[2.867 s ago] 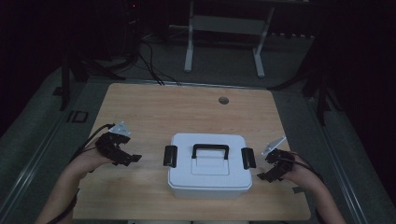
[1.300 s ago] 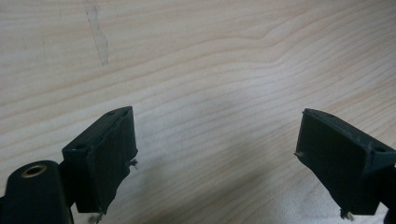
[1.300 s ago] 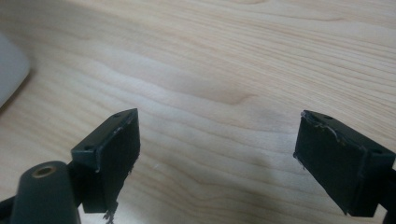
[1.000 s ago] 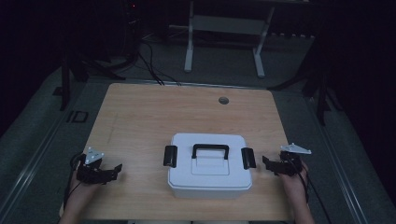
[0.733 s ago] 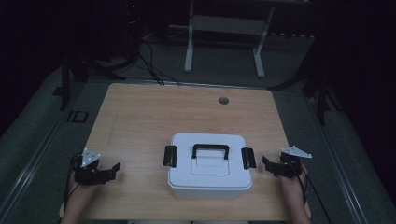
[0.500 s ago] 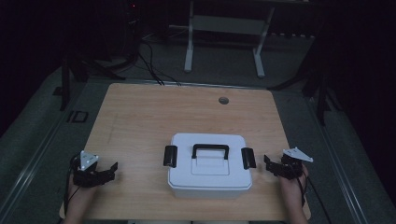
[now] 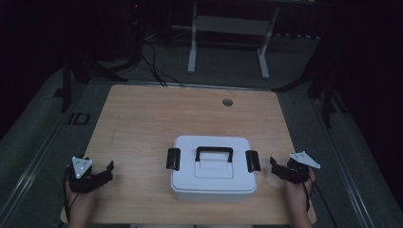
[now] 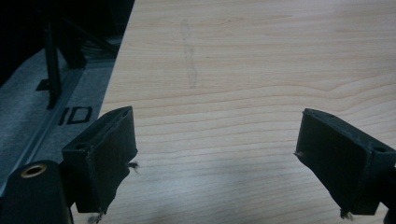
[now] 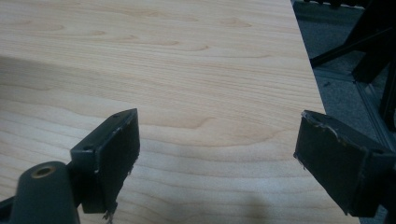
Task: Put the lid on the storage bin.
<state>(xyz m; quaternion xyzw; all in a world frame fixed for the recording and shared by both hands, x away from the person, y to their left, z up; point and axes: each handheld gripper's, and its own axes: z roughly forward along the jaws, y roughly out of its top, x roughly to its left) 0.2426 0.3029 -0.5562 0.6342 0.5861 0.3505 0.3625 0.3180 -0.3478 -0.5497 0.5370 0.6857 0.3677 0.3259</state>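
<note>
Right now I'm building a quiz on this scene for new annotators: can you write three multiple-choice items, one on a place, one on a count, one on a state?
1. Where does the white box sit on the table?
A. near edge, between the tools
B. far left corner
C. over the round hole

2. How many black latches does the box have?
A. none
B. two
C. four

3. How does the left tool stand?
A. shut on the handle
B. shut, holding nothing
C. open, holding nothing

Answers: 1 A, the high view shows it between both tools; 2 B, one on each end; 3 C, the left gripper view shows bare wood between spread jaws.
</note>
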